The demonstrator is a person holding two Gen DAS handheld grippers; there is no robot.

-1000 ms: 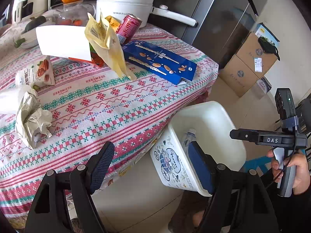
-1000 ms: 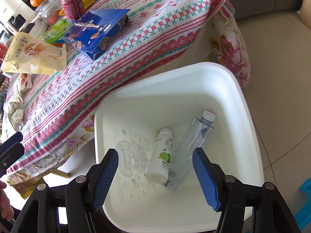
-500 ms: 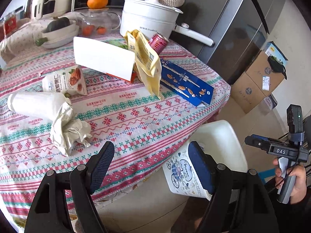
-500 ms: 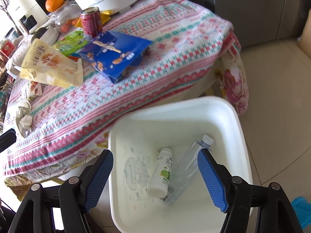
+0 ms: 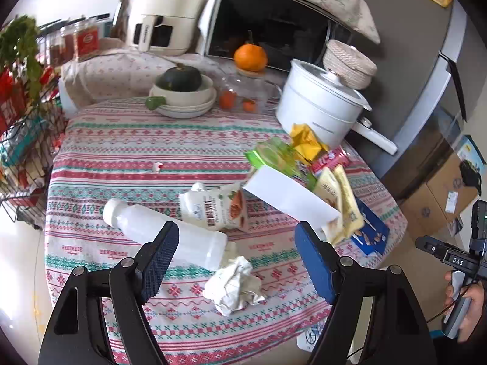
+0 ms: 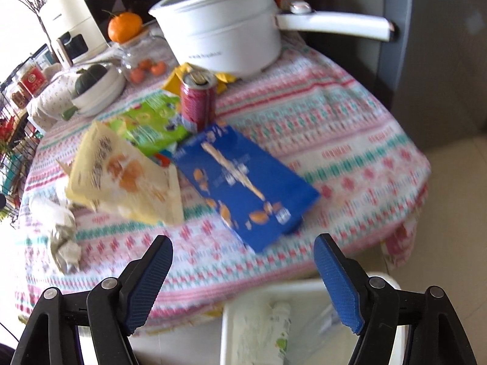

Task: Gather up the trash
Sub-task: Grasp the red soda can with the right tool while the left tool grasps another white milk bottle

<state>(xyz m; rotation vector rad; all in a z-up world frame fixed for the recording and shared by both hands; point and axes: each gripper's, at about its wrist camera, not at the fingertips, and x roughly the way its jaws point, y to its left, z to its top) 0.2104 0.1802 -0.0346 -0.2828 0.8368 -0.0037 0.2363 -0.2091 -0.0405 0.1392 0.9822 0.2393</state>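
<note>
While both our grippers, left (image 5: 234, 254) and right (image 6: 243, 269), hang released and empty, trash crowds the desk (image 5: 127, 146): a bottle (image 5: 164, 237) and wad (image 5: 234, 286) near its front edge, a blue box (image 6: 243, 182), can (image 6: 197, 103) and pot (image 6: 222, 33) farther back.

Both my fisheye views are lit by bright daylight, blown out white along the left edges. The left wrist view is sharp at centre; the patterned tablecloth (image 5: 127, 152) bows outward, with dark vignetting in the corners. My right wrist view is smeared by motion blur: the blue box (image 6: 243, 182) and yellow bag (image 6: 121, 179) lose their print. Shadows are soft.
</note>
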